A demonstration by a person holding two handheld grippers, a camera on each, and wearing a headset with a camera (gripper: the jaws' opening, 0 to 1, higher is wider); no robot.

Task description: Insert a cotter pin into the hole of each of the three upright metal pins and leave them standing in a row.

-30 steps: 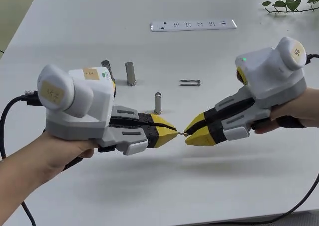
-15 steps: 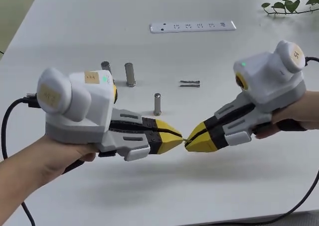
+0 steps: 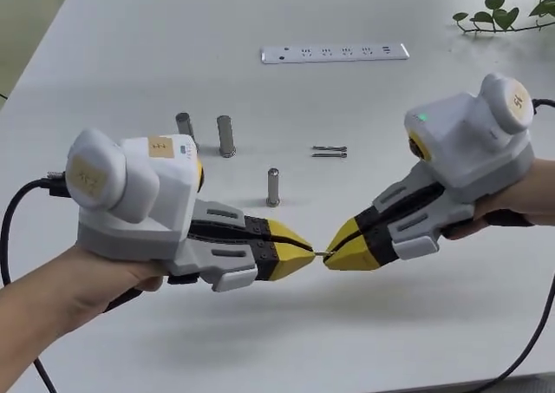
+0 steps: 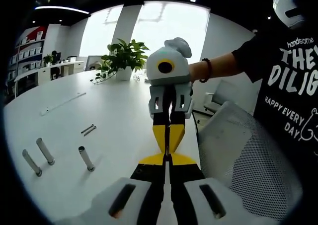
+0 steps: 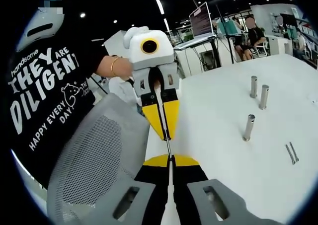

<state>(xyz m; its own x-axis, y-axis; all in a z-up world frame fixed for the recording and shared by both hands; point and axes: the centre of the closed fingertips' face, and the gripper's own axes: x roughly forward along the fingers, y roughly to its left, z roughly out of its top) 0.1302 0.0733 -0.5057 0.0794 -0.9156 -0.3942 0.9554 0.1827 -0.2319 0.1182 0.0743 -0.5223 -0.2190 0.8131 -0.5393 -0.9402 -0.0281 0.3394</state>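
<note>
**bench_lurker:** Where's the cotter pin, and which way is it pointing?

**me:** From my remote seat, the cotter pin (image 3: 321, 254) is up in the air over the white table (image 3: 173, 29). It's a thin shiny wire, with its long axis level and running side to side. The left gripper (image 3: 301, 256) and right gripper (image 3: 334, 258) have their yellow wedge tips nose to nose, and each is clenched on one end of it.

**bench_lurker:** And the uprights?

**me:** They're smooth grey cylinders, all standing. The front metal pin (image 3: 273, 187) is just behind the tips. The rear metal pins (image 3: 225, 136) (image 3: 184, 126) are farther back on the left. The spare cotter pins (image 3: 329, 152) lie flat, side by side.
</note>
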